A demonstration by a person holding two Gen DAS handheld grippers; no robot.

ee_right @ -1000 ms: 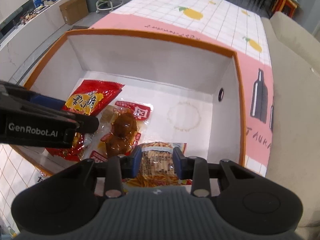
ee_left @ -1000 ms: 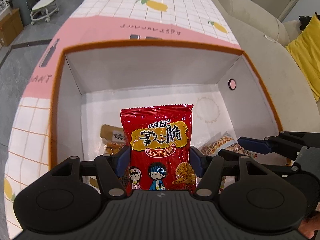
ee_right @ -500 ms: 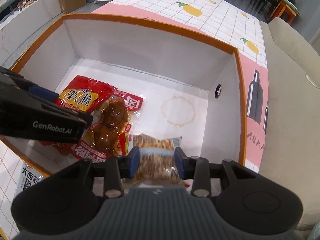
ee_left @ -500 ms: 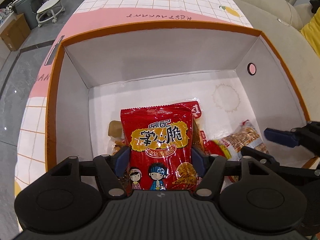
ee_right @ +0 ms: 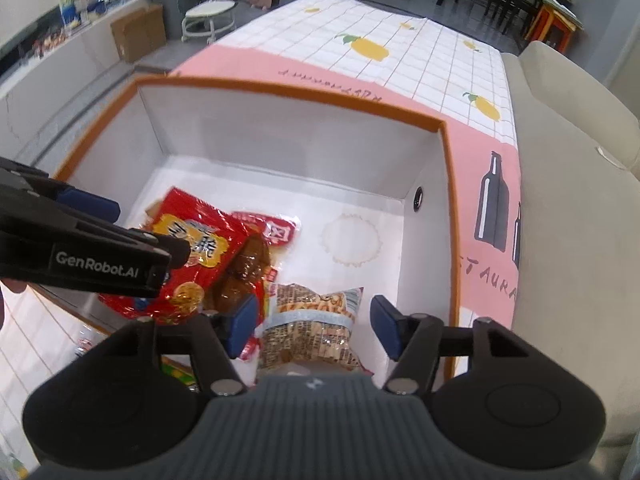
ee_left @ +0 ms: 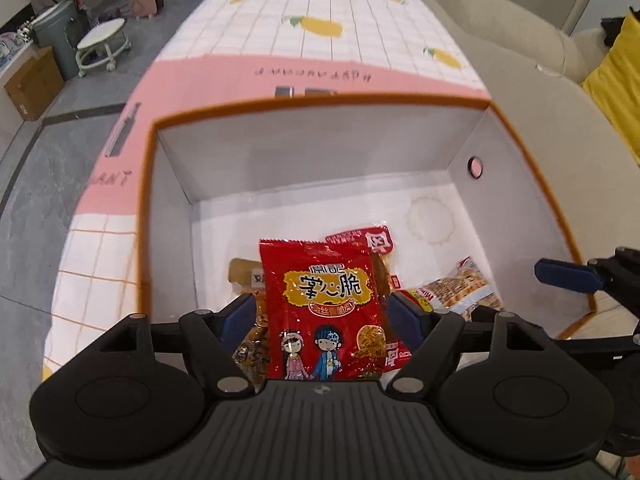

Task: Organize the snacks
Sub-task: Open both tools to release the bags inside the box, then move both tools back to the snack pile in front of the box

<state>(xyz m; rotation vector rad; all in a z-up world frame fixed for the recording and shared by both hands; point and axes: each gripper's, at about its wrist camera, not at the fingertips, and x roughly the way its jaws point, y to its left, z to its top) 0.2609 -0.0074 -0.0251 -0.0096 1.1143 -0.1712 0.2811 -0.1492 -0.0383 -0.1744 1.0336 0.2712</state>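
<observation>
A white box with an orange rim (ee_left: 320,100) (ee_right: 300,92) stands on the table. Inside it, a red snack packet (ee_left: 324,308) (ee_right: 200,248) leans on a brown vacuum-packed snack (ee_right: 244,264). My left gripper (ee_left: 322,312) hovers over the red packet; its jaws are opening and the pads stand clear of the packet's edges. A clear packet of cracker sticks (ee_right: 312,320) (ee_left: 460,292) lies on the box floor at the near right. My right gripper (ee_right: 312,326) is above it, jaws opening, with a gap on each side.
The tablecloth (ee_left: 320,20) is a white grid with lemons and a pink band. A beige sofa (ee_left: 540,120) runs along the right side, with a yellow cushion (ee_left: 616,80). A round stool (ee_right: 208,16) and a cardboard carton (ee_right: 136,36) stand on the floor beyond.
Both pairs of jaws have spread apart and let go of their packets, which now rest in the box. Both grippers have drawn back and up a little.
</observation>
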